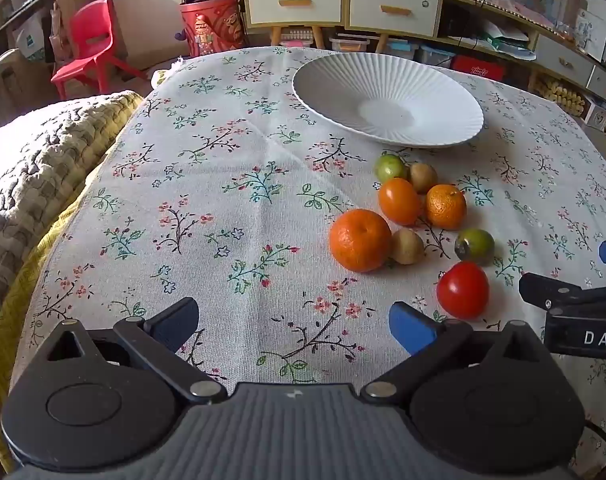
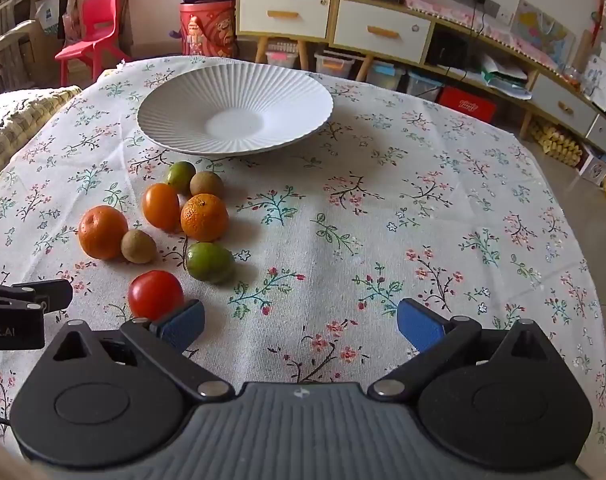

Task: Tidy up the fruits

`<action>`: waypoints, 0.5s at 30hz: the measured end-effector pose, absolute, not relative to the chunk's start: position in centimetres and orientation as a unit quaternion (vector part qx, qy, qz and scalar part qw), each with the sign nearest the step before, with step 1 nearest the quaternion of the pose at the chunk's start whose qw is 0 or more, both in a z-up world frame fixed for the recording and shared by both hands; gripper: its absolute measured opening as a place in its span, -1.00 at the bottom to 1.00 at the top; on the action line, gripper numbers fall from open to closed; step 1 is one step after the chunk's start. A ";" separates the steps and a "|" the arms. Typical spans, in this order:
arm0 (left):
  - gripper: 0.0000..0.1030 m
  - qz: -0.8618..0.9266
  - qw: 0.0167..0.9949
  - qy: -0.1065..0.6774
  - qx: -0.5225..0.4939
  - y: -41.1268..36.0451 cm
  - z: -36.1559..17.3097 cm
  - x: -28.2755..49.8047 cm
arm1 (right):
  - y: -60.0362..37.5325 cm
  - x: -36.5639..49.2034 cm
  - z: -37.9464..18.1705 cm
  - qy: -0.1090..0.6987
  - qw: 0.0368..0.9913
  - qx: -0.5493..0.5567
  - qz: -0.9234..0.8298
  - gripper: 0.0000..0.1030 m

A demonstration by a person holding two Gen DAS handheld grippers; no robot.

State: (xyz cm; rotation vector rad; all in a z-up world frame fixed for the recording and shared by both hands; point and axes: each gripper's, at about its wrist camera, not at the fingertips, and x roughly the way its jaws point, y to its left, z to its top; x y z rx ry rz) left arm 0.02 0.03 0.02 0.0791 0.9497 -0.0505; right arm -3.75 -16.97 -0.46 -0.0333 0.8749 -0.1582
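Note:
A white ribbed plate (image 1: 387, 100) (image 2: 235, 108) sits empty at the far side of the floral tablecloth. In front of it lies a cluster of several fruits: a large orange (image 1: 359, 240) (image 2: 102, 232), a red tomato (image 1: 463, 290) (image 2: 155, 295), two smaller oranges, two kiwis and two green limes. My left gripper (image 1: 294, 326) is open and empty, left of the cluster. My right gripper (image 2: 301, 326) is open and empty, its left fingertip (image 2: 183, 322) just beside the tomato. The right gripper also shows at the right edge of the left wrist view (image 1: 575, 300).
A knitted yellow-grey blanket (image 1: 35, 168) lies past the table's left edge. Behind the table stand a red chair (image 1: 89, 46), a red bucket (image 1: 211, 26) and low cabinets with drawers (image 2: 335, 24).

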 end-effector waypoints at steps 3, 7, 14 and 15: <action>0.79 -0.024 0.889 0.455 0.038 0.1 0.1 0.0 | -17.0 -3.7 -0.4 0.422 0.903 -0.017 -0.079 0.99; 0.79 -0.020 0.889 0.456 0.037 0.2 0.0 0.0 | -16.9 -3.8 -0.3 0.418 0.905 -0.014 -0.080 0.99; 0.79 -0.020 0.888 0.457 0.040 0.1 -0.1 0.2 | -16.8 -3.8 -0.6 0.420 0.904 -0.016 -0.078 0.99; 0.79 -0.020 0.888 0.458 0.040 0.1 0.0 0.2 | -16.9 -3.7 -0.5 0.422 0.903 -0.016 -0.077 0.99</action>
